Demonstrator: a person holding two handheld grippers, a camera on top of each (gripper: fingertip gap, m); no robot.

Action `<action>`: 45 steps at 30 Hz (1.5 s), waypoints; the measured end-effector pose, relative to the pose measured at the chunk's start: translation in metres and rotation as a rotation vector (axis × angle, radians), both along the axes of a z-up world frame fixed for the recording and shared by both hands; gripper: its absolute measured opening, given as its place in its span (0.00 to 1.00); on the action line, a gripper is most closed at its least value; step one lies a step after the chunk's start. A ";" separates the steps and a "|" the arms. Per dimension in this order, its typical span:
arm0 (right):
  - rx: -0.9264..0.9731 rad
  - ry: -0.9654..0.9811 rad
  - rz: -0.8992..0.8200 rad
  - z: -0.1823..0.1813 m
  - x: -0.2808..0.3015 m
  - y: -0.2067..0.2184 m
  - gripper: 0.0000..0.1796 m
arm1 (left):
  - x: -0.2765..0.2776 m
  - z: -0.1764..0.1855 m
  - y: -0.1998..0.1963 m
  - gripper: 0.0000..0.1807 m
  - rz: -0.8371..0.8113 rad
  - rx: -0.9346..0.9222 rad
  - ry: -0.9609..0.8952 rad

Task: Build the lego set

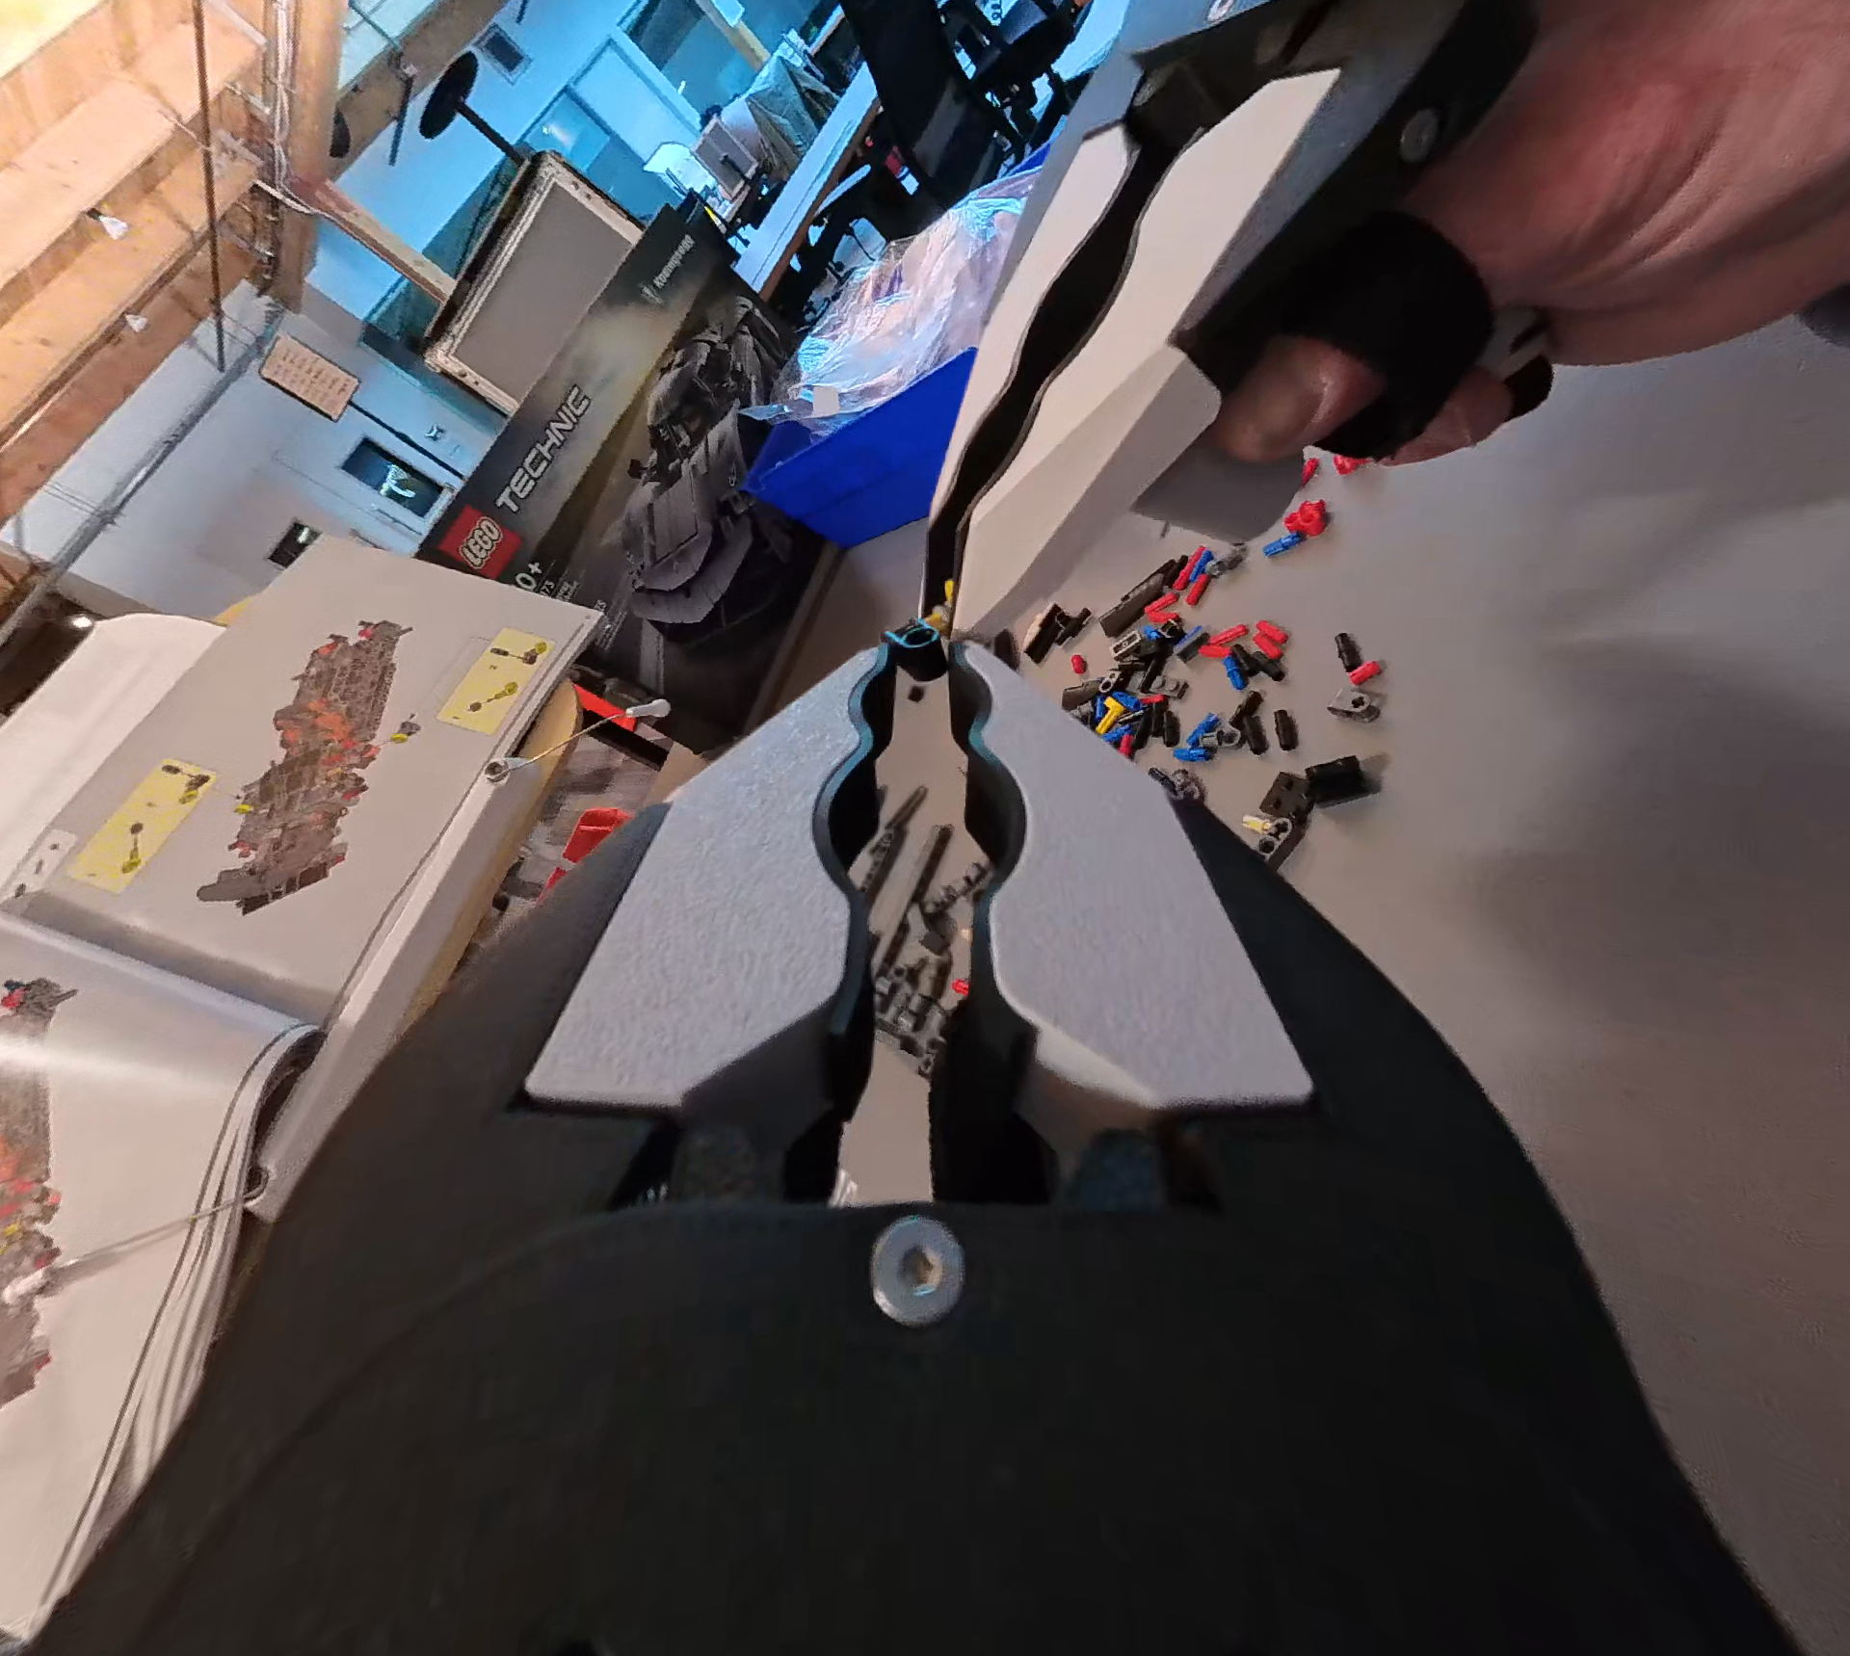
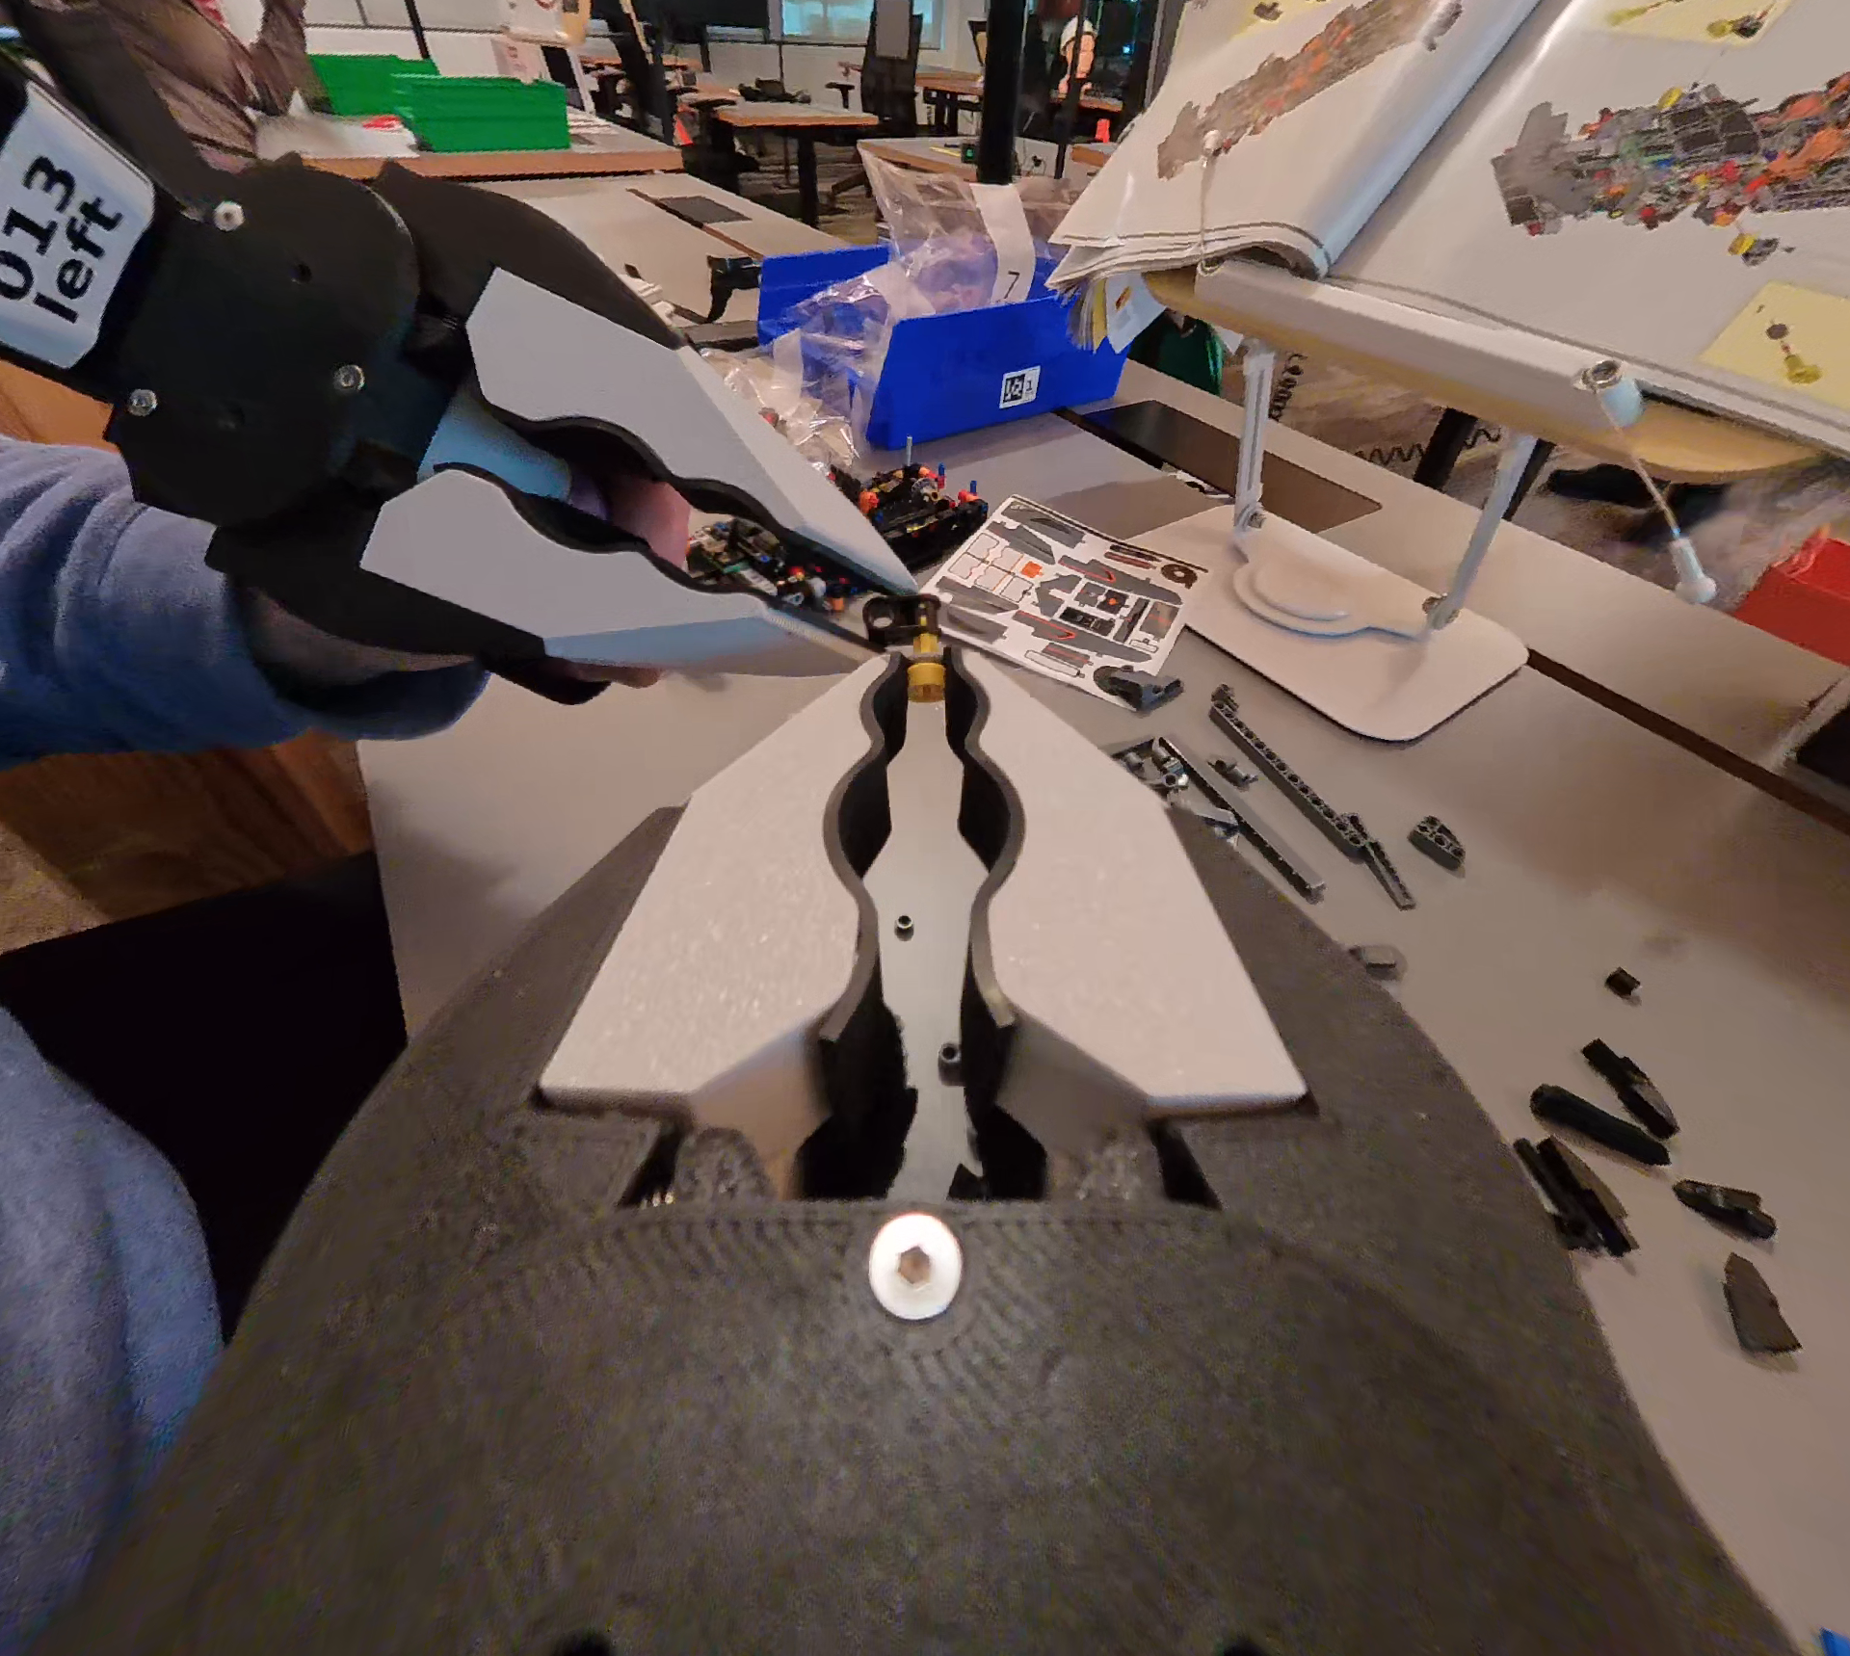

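Office desks and dark chairs are being seen far behind a grey table [image 2: 1502,857], where the building is being done. Propped on a white stand at the right, an open instruction book [image 2: 1502,107] is being held up, with a blue bin [image 2: 951,377] of plastic bags behind the work and a sticker sheet [image 2: 1071,587] lying flat near the stand's foot. Long black beams [image 2: 1291,797] are being left loose on the table, and a scatter of red, blue and black pins [image 1: 1201,687] is lying well apart from them. Above the table, the left gripper [image 2: 886,612] is being pressed together on a small black connector [image 2: 891,615], while the right gripper [image 2: 926,677] is being closed on a yellow-tan bush [image 2: 923,675] just beside it; both parts are being brought tip to tip in mid-air. These parts are judged to be light, stiff and slippery, so each is probably best being pinched across its flat or round sides, with the mating ends being left clear. Misalignment or a twist is likely to make either part pop free.
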State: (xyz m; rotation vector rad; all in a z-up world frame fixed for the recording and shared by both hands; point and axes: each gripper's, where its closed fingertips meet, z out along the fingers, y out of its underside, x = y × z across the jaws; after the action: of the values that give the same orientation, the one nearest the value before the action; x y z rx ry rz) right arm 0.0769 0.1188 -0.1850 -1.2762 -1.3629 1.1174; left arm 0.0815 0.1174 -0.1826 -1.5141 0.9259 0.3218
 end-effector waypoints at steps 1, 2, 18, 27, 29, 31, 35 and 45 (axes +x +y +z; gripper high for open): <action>0.011 0.000 -0.011 0.001 -0.001 0.000 0.02 | -0.001 0.001 0.000 0.04 0.003 0.009 0.003; 0.026 -0.002 -0.023 0.001 -0.002 0.001 0.02 | -0.002 0.001 0.001 0.04 0.009 0.010 0.005; 0.129 0.046 -0.080 0.038 -0.018 0.011 0.12 | -0.028 0.034 0.009 0.03 0.051 0.072 -0.115; 0.191 0.071 0.229 0.053 -0.014 -0.011 0.18 | -0.032 0.048 -0.008 0.03 -0.163 -0.029 -0.359; 0.202 0.067 0.324 0.053 -0.013 -0.016 0.18 | -0.025 0.052 -0.018 0.03 -0.275 -0.065 -0.405; 0.196 0.058 0.422 0.053 -0.012 -0.023 0.19 | -0.020 0.057 -0.027 0.03 -0.349 -0.085 -0.435; 0.194 0.078 0.558 0.059 -0.009 -0.039 0.15 | -0.014 0.058 -0.036 0.03 -0.429 -0.118 -0.441; 0.166 0.066 0.648 0.059 -0.008 -0.051 0.10 | -0.009 0.057 -0.044 0.03 -0.505 -0.146 -0.459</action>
State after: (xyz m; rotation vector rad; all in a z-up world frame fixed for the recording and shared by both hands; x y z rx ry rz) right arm 0.0689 0.0675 -0.1260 -0.6754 -1.8378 1.4183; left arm 0.0725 0.0736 -0.1261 -1.3455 0.9317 -0.4501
